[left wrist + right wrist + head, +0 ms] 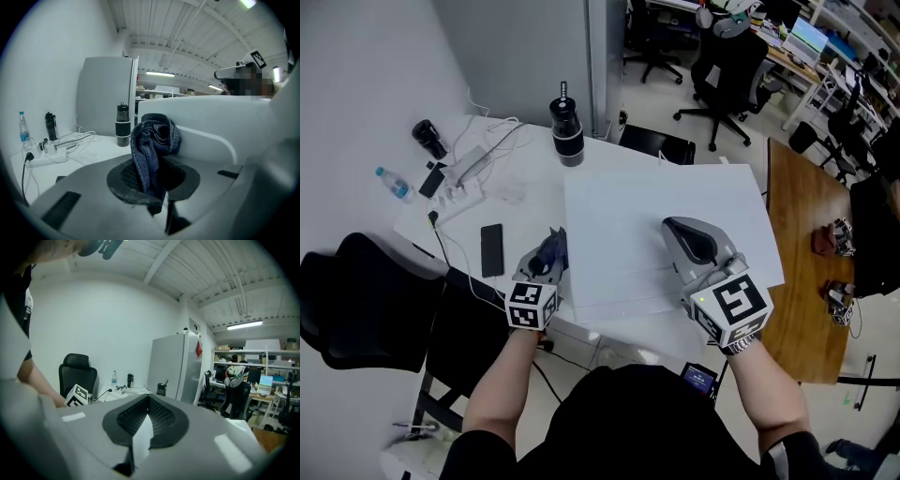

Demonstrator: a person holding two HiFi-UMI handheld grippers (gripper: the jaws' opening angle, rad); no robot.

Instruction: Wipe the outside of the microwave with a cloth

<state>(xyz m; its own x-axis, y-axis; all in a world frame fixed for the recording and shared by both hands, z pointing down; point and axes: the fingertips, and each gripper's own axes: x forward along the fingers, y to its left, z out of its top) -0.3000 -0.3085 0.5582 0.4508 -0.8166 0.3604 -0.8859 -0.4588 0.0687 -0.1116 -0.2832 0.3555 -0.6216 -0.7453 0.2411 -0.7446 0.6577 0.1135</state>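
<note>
**A:** Head view. Left tongs (551, 259) are clamped on a dark blue knitted cloth (555, 240), just beside the near edge of the boxy white microwave (656, 225). Right tongs (673, 230) sit over its smooth flat top.

**B:** Left gripper view?

**A:** The ribbed pads pinch the bunched cloth, which stands up in front of the microwave's corner. On the white counter (101, 145) behind is a black lidded tumbler (123, 124); contents not visible.

**B:** Right gripper view?

**A:** The pad tips meet, with nothing between them.

Nothing readable — no word, brand, number or sign is legible in any view; all too small.
</note>
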